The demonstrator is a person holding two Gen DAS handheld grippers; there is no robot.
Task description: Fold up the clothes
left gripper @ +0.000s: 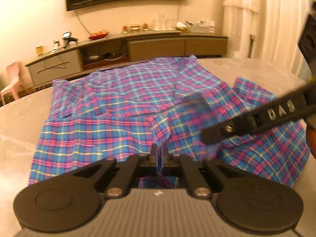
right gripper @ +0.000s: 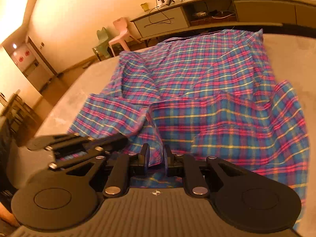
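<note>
shirt: my plaid shirt lies rumpled on the beige worktop, long axis running away from me toward the cabinet.
left gripper: jaws clenched on its near edge.
right gripper: jaws pinching a fold beside it.

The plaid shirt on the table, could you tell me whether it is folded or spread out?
Mostly spread: the plaid shirt covers the table, rumpled, near edge pinched up.

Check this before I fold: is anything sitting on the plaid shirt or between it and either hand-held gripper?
Nothing visible is in the way. The left hand-held gripper and the right hand-held gripper are each shut on the near edge of the plaid shirt, and nothing rests on the cloth spread on the table.
</note>
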